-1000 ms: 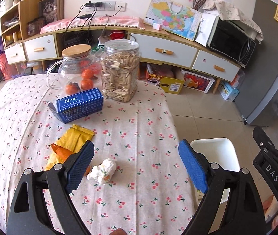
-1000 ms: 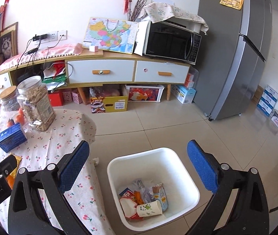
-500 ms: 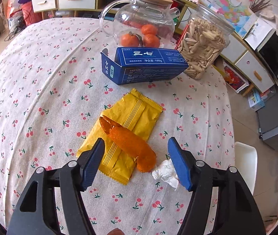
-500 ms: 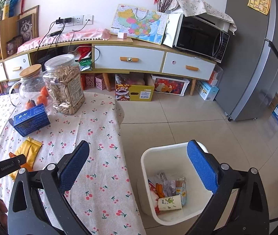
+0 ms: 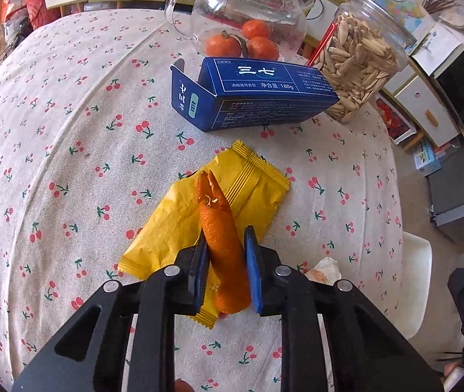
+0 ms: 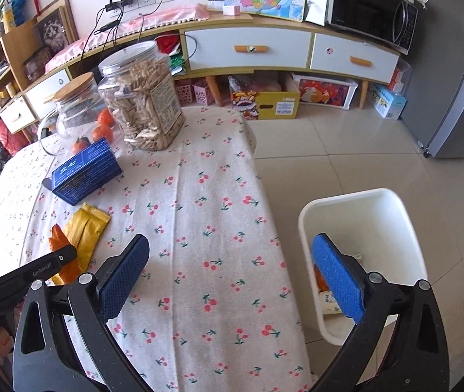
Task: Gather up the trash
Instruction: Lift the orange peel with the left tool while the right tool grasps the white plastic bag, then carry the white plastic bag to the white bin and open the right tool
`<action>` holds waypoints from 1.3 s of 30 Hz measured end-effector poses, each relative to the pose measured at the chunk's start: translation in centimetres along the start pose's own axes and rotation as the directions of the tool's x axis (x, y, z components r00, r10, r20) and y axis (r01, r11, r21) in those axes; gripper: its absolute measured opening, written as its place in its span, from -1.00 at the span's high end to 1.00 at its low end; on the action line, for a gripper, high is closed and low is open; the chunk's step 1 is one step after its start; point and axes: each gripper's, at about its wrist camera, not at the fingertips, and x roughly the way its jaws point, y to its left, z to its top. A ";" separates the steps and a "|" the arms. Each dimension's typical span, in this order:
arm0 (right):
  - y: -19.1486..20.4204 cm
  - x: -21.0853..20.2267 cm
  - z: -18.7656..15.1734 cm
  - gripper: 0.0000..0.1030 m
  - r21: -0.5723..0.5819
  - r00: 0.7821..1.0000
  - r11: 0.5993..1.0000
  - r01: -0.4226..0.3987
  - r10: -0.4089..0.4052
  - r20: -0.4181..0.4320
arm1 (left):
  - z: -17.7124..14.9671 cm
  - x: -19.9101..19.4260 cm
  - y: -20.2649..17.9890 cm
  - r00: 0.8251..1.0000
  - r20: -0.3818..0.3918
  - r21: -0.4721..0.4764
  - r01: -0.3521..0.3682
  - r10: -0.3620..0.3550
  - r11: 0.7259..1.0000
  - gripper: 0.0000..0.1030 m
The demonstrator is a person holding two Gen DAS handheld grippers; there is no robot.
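Now my left gripper (image 5: 223, 272) is clamped on the peel (image 5: 220, 235), which lies on the yellow wrapper (image 5: 179, 232) near the table's (image 5: 68, 124) right edge; a second ago those jaws stood wide above it. Right gripper (image 6: 228, 281) gapes empty. The bin (image 6: 362, 202) holds some trash; peel, wrapper and tissue (image 5: 325, 269) remain.

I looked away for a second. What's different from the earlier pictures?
The left gripper came down over the orange peel on the yellow wrapper, and its jaws have just been closing onto the peel. The right gripper swung toward the table, jaws open. Box, jars and bin unmoved.
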 end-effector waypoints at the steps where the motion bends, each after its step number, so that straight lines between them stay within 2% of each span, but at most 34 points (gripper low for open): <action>1: 0.5 0.4 -0.2 -0.86 0.002 0.999 1.000 -0.022 0.022 -0.023 | 0.0 -0.6 0.3 1.000 0.012 0.016 -0.004 0.004 1.000 0.63; 6: 4.0 2.4 -1.3 -0.86 -0.024 0.988 0.995 -0.096 0.092 -0.122 | -0.4 -4.7 1.9 0.992 0.122 0.123 -0.050 0.035 0.991 0.64; 11: 7.2 4.1 -2.5 -0.81 -0.061 0.978 0.991 -0.118 0.105 -0.181 | -1.3 -7.7 3.2 0.959 0.273 0.226 -0.142 0.077 0.964 0.63; 13: 8.2 4.8 -3.1 -0.64 -0.066 0.973 0.990 -0.124 0.108 -0.204 | -1.9 -7.9 3.9 0.945 0.312 0.246 -0.177 0.095 0.953 0.64; 14: 8.4 5.1 -3.2 -0.59 -0.070 0.972 0.990 -0.123 0.105 -0.212 | -2.0 -7.7 4.2 0.945 0.314 0.245 -0.178 0.096 0.953 0.63; 16: 9.0 5.8 -3.5 -0.37 -0.077 0.969 0.990 -0.120 0.100 -0.227 | -1.6 -7.4 4.6 0.954 0.293 0.232 -0.140 0.068 0.963 0.63; 18: 9.5 6.4 -3.8 -0.27 -0.080 0.966 0.989 -0.124 0.102 -0.237 | -1.4 -7.4 4.8 0.956 0.289 0.226 -0.123 0.054 0.966 0.63; 20: 9.9 6.4 -3.9 -0.18 -0.101 0.972 0.989 -0.112 0.088 -0.218 | -1.3 -7.7 4.9 0.953 0.299 0.224 -0.115 0.044 0.968 0.63; 22: 10.3 6.3 -4.0 0.16 -0.133 0.977 0.986 -0.102 0.074 -0.201 | -1.1 -8.0 4.8 0.951 0.308 0.221 -0.105 0.033 0.970 0.63; 24: 10.6 6.1 -3.9 0.31 -0.141 0.977 0.983 -0.118 0.089 -0.192 | -1.2 -8.2 5.0 0.949 0.314 0.221 -0.104 0.030 0.970 0.63; 29: 10.9 5.2 -3.6 0.36 -0.136 0.974 0.977 -0.165 0.140 -0.177 | -1.1 -8.1 5.6 0.952 0.304 0.200 -0.098 0.033 0.975 0.63; 39: 11.3 0.6 -2.9 0.36 -0.145 0.978 0.967 -0.208 0.205 -0.035 | -1.1 -8.0 6.4 0.953 0.301 0.159 -0.092 0.040 0.983 0.63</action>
